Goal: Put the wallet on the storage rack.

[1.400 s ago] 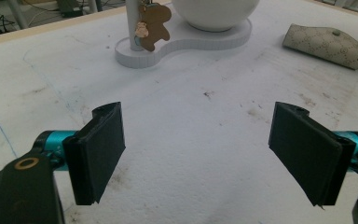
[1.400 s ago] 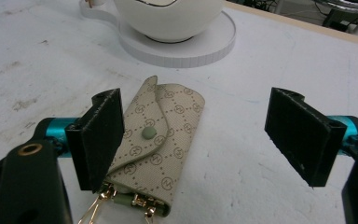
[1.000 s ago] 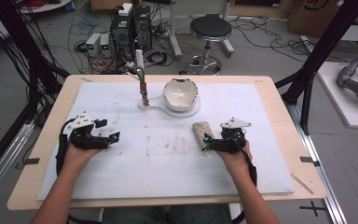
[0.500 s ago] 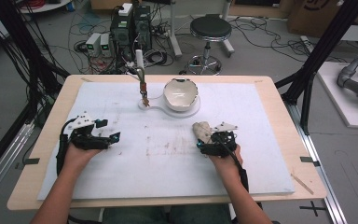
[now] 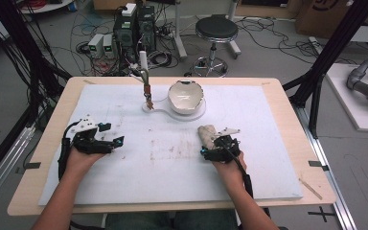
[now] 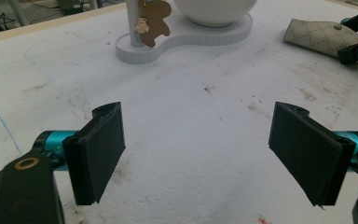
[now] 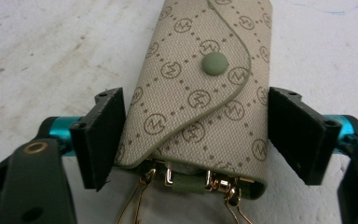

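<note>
The light wooden desk (image 5: pixel 287 100) carries a white, stained foam mat (image 5: pixel 268 143) that covers most of its top. At the far middle of the mat stands a white keyhole-shaped stand (image 5: pixel 191 114) holding a white round ceramic bowl (image 5: pixel 186 96), with a brown bear-shaped charm (image 6: pixel 154 21) hanging from its post. The beige monogrammed fabric key pouch (image 7: pixel 205 93) with a green snap button lies flat on the mat, right of centre, between the pads of the right tongs (image 7: pixel 200 135), whose jaws have just been closing and sit beside its edges without clearly pressing. The left tongs (image 6: pixel 209 149) rest released over bare mat.
</note>
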`<control>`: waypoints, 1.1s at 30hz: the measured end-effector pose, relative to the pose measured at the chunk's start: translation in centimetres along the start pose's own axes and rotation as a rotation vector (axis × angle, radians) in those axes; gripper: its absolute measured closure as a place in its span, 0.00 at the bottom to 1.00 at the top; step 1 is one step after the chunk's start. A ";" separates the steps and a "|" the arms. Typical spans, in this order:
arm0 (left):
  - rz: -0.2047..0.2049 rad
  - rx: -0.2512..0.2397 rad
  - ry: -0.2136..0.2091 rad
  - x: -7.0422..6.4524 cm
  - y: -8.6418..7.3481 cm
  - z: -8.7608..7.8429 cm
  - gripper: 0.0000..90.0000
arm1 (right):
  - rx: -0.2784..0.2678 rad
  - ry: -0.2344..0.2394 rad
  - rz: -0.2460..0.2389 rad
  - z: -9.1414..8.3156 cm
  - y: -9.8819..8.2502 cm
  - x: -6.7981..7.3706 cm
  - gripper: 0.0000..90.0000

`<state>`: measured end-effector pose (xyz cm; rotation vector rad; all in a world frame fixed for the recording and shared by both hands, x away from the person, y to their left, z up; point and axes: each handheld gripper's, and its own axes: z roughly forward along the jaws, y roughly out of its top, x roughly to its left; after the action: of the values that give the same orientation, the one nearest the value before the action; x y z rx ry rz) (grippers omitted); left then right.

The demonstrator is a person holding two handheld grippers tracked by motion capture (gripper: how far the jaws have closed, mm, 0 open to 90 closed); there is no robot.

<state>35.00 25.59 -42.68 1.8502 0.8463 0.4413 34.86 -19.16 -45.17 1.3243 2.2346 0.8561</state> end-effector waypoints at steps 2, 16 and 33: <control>0.003 0.002 0.003 0.0 0.0 0.0 0.20 | -0.001 0.013 -0.011 -0.1 0.0 0.0 0.31; 0.005 -0.009 0.009 0.0 0.1 -0.1 0.20 | -0.035 0.034 -0.043 -1.2 0.7 -0.1 0.40; 0.003 -0.015 0.023 0.3 0.1 -0.4 0.20 | -0.149 0.080 -0.115 -3.9 5.3 -0.6 0.40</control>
<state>35.00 26.09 -42.44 1.8355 0.8534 0.4703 36.08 -18.96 -38.66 1.1016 2.2336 1.0272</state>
